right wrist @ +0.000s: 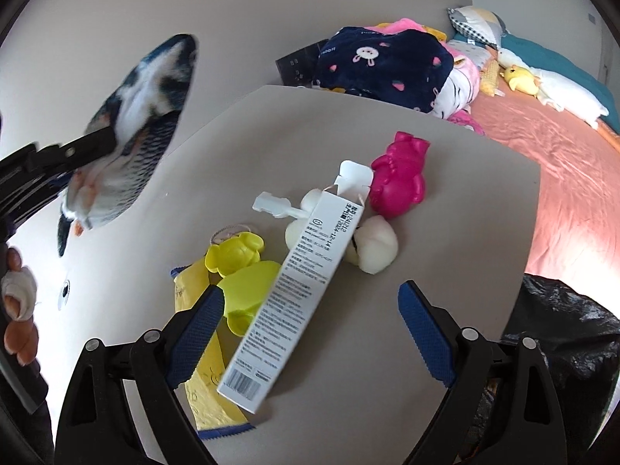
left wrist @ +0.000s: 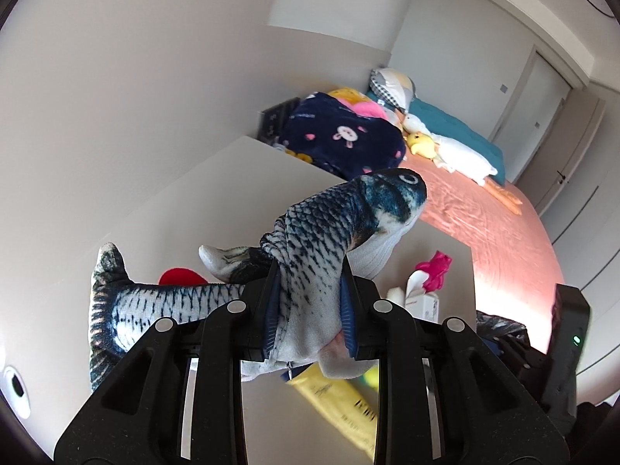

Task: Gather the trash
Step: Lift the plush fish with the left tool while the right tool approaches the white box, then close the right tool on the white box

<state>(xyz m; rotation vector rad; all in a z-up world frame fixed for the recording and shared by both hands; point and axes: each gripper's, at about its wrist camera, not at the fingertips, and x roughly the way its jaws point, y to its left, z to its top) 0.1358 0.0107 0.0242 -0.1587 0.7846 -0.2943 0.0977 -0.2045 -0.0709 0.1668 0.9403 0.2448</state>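
My left gripper (left wrist: 310, 290) is shut on a plush fish toy (left wrist: 321, 240) and holds it in the air above the grey table (left wrist: 217, 193); the fish also shows at the left of the right wrist view (right wrist: 128, 135). My right gripper (right wrist: 310, 333) is open and empty, low over the table (right wrist: 445, 201). Between its fingers lies a long white carton (right wrist: 286, 294) with printed text and a barcode. A yellow wrapper (right wrist: 205, 379) lies under the carton, by the left finger. A black trash bag (right wrist: 562, 333) sits at the table's right edge.
On the table lie a yellow-green plastic toy (right wrist: 240, 267), a pink plastic toy (right wrist: 403, 182), a white round object (right wrist: 372, 248) and a small white plastic piece (right wrist: 275, 205). Beyond is a bed (right wrist: 562, 162) with a navy blanket (right wrist: 387, 62), pillows and plush toys.
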